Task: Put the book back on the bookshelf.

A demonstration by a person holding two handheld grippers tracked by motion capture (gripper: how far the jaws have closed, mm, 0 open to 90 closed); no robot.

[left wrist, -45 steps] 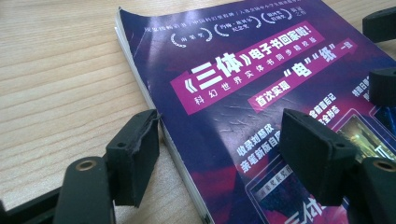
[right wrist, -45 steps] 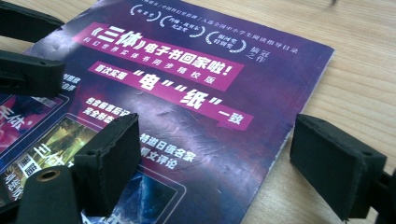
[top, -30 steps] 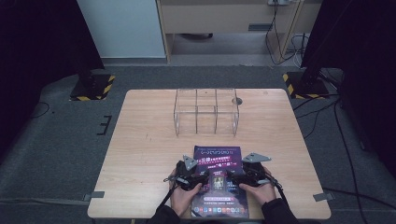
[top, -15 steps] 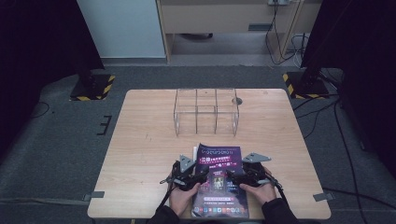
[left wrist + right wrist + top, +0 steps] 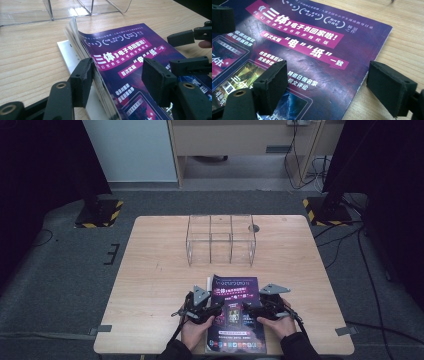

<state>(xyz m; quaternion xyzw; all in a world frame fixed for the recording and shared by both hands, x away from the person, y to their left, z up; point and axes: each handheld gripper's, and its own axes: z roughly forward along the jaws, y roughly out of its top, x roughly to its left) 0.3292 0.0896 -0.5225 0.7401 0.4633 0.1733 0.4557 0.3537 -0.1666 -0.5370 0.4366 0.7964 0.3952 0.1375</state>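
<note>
A magazine point(image 5: 235, 320) with a purple cover lies at the table's near edge, between the person's two hands. My left gripper point(image 5: 216, 306) is at its left edge. In the left gripper view its jaws point(image 5: 117, 80) have just been closing around a lifted bundle of cover and pages point(image 5: 82, 47). One pad touches the page edges and the other hangs just above the cover. My right gripper point(image 5: 250, 310) straddles the magazine's right edge point(image 5: 362, 82) with its jaws wide; one pad is over the cover and the other is over bare wood.
A clear acrylic divider box point(image 5: 220, 240) stands on the wooden table point(image 5: 150, 270) a little beyond the magazine, and it also appears in the left gripper view point(image 5: 75, 10). A round hole point(image 5: 253, 228) sits by the box. The table's near edge is just below the hands.
The magazine's left edge and far left corner have curled up off the table. Both hands have stayed where they were.
</note>
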